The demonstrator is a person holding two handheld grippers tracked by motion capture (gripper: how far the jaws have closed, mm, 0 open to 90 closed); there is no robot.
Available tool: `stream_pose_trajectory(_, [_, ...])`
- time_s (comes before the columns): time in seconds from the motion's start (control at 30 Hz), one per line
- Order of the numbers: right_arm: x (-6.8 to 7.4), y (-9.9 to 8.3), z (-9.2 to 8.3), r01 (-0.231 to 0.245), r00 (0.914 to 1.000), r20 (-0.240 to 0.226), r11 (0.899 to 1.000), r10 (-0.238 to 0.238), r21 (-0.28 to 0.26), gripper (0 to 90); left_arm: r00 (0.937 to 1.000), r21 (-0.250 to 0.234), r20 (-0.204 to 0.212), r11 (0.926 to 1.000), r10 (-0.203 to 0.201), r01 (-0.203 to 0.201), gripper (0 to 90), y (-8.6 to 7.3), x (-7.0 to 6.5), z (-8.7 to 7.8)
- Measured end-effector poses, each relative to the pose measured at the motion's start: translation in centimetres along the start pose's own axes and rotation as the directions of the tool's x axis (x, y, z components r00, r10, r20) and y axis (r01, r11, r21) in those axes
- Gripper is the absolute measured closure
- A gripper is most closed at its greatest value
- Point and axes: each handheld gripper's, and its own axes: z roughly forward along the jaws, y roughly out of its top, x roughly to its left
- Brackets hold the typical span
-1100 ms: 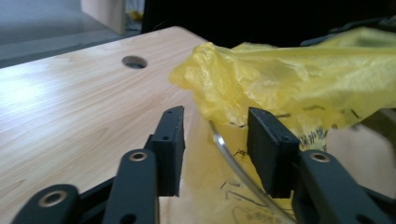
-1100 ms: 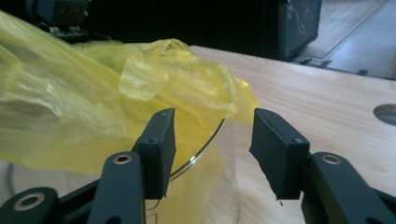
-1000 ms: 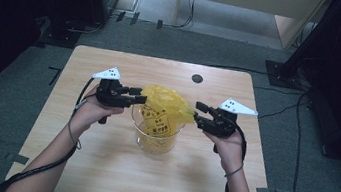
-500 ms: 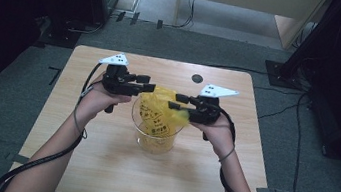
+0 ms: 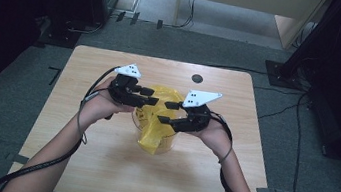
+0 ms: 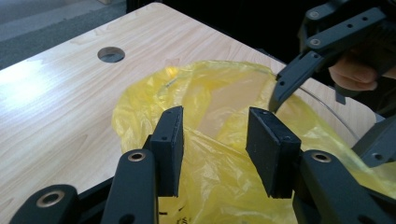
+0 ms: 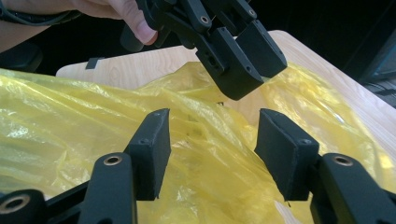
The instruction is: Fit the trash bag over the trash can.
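A yellow plastic bag point(image 5: 155, 135) sits in a clear round container point(image 5: 136, 119) at the middle of the wooden table point(image 5: 74, 158), its film bunched above the rim. My left gripper point(image 5: 150, 97) hovers over the bag's left side and my right gripper point(image 5: 163, 112) over its right side, tips nearly facing. The left gripper point(image 6: 217, 135) has just been closing; loose bag film point(image 6: 210, 172) lies between its jaws, and the pads do not press it. The right gripper point(image 7: 212, 149) has just been opening over crumpled film point(image 7: 205, 186), also unpinched.
A round cable hole point(image 5: 197, 78) is in the table's far side, beyond the bag. Bare wood lies left, right and in front of the container. Cables trail from both grippers back along the forearms. Dark floor and furniture legs surround the table.
Both grippers have closed in from the container's sides to just above the bag, the right one moving furthest left. The gap between their tips has shrunk.
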Motion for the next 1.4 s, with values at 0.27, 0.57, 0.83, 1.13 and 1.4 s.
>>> stream_pose_trajectory(0.27, [0.7, -0.5, -0.2, -0.046, 0.9980, -0.041, 0.998, 0.048, 0.050, 86.2, 0.9988, 0.045, -0.039, 0.9986, 0.029, -0.028, 54.8, -1.4, 0.0, -0.7])
stream_pose_trajectory(0.57, [0.5, -2.6, -3.6, -0.098, 0.9951, 0.014, 0.995, 0.098, 0.005, 84.1, 0.9990, 0.014, -0.045, 0.9999, 0.003, -0.002, 62.3, -2.3, 0.3, -1.7])
stream_pose_trajectory(0.83, [0.3, -3.2, -4.1, -0.110, 0.9936, 0.025, 0.994, 0.110, -0.005, 81.0, 0.9966, 0.021, -0.069, 0.9988, -0.043, 0.045, 79.3, -2.7, 0.2, -2.2])
stream_pose_trajectory(1.13, [0.2, -3.6, -5.8, -0.126, 0.9910, 0.041, 0.992, 0.127, -0.016, 82.6, 0.9937, 0.000, -0.056, 0.9952, -0.098, 0.098, 89.2, -3.2, 0.8, -4.1])
stream_pose_trajectory(1.4, [0.1, -4.8, -6.7, -0.147, 0.9884, 0.044, 0.989, 0.146, 0.027, 84.1, 0.9890, -0.004, -0.053, 0.9904, -0.138, 0.138, 88.1, -4.5, 1.4, -5.2])
